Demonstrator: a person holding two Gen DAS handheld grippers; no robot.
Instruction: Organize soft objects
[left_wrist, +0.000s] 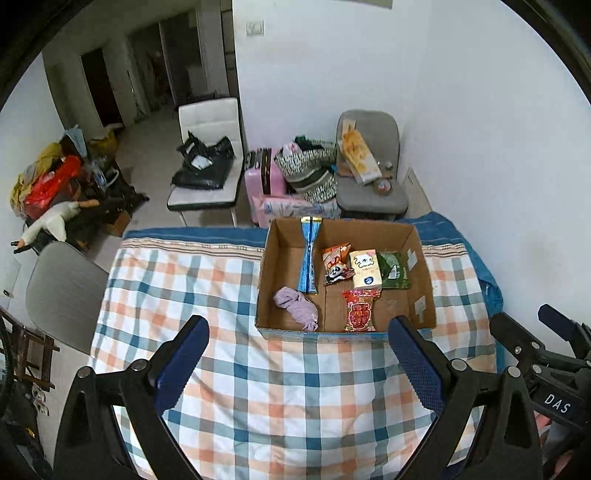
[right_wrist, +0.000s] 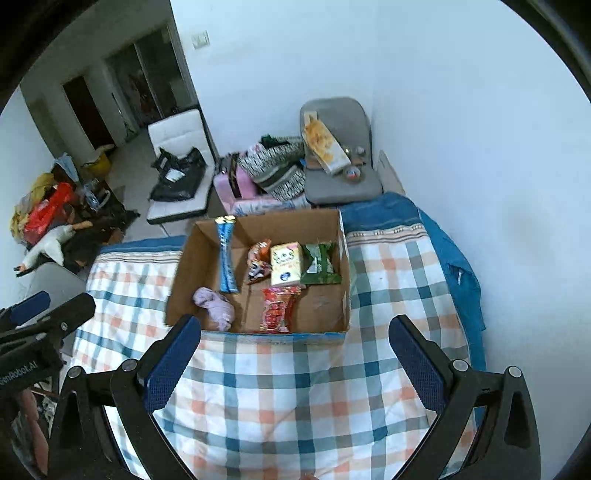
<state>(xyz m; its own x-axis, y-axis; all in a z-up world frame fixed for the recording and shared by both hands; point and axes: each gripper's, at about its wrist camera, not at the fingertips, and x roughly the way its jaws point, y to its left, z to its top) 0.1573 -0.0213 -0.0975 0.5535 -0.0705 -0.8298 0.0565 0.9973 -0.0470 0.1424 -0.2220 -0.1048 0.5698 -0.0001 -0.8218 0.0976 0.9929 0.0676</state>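
Ahead of my black, blue-padded left claw (left_wrist: 299, 354) lies a blue, orange and white plaid cloth (left_wrist: 258, 398). Beyond it the brown cardboard box (left_wrist: 266, 295) holds a lilac sock (left_wrist: 297, 306), a red snack packet (left_wrist: 360, 310), a green packet (left_wrist: 395, 269) and a blue striped pack (left_wrist: 308, 254).

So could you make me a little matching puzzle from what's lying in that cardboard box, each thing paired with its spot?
Things:
1. crumpled lilac cloth
2. long blue foil packet
3. green plastic snack bag
4. red patterned snack packet

Places:
A. standing against the far wall of the box
B. near left corner
C. near edge, about the middle
D. right of the cream tissue pack

Pairs: 1-B, 2-A, 3-D, 4-C
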